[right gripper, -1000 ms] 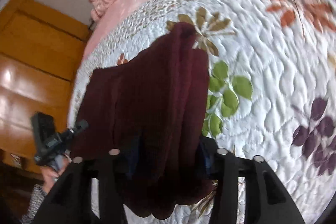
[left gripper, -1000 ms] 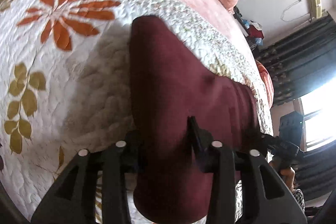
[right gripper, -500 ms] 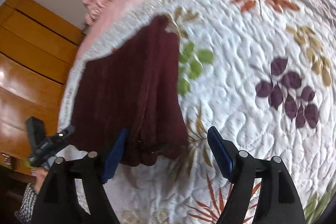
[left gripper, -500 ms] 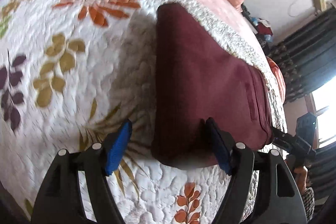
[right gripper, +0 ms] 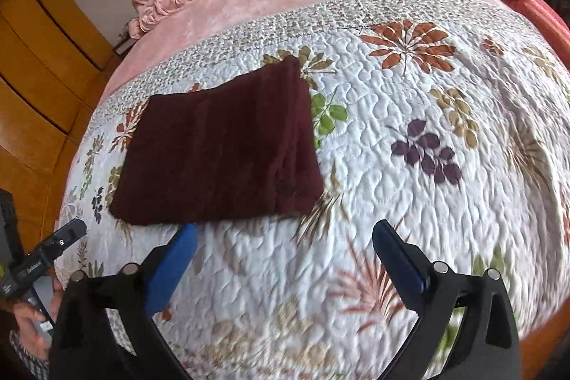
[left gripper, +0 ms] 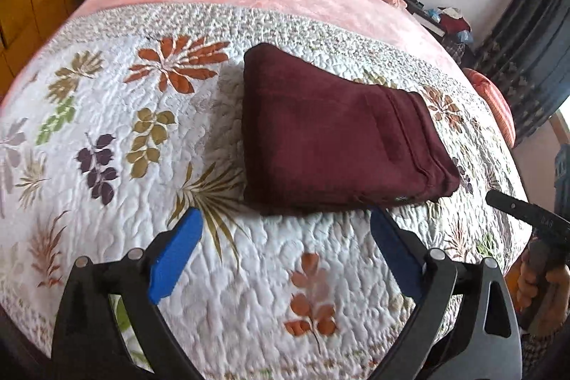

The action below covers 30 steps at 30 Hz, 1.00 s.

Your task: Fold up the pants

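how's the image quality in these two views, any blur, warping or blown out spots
Left wrist view: fisheye bulges the quilt into a dome; folded pants sharp, with a soft shadow to their left; window edge at right blown out. Right wrist view: same curved warp; pants clear, quilt print smeared toward the lower edge.

pants (left gripper: 335, 138): maroon, folded, flat on quilt (left gripper: 249, 273), just beyond jaws
left gripper (left gripper: 285, 230): jaws spread, empty

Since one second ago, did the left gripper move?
Yes. The left gripper released the maroon pants and backed away toward the quilt's near edge, now open.
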{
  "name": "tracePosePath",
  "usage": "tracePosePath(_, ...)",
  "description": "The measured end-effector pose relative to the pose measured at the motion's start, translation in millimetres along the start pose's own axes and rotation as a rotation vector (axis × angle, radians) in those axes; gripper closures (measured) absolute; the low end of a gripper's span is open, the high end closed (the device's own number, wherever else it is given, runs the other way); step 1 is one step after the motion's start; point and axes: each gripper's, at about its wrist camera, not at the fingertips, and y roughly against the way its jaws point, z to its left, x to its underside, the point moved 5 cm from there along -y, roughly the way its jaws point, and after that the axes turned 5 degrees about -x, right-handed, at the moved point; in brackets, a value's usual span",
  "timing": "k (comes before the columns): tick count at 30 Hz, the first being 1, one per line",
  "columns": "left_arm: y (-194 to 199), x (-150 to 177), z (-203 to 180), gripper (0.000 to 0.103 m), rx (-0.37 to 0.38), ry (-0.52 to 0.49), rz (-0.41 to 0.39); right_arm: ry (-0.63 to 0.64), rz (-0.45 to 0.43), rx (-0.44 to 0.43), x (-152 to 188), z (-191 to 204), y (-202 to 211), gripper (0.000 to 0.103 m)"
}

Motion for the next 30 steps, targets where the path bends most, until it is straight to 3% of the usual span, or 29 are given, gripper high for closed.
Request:
tracePosePath(15, 58, 20, -3, 0.007, -0.055, 0.022, -0.069, 0.067, -0.009, 0.112, 25, 43, 34, 0.004)
tracePosePath(30, 116, 34, -23, 0.007, -0.111, -0.075, -0.157, 0.122, -0.028, 0.160, 34, 69, 57, 0.004)
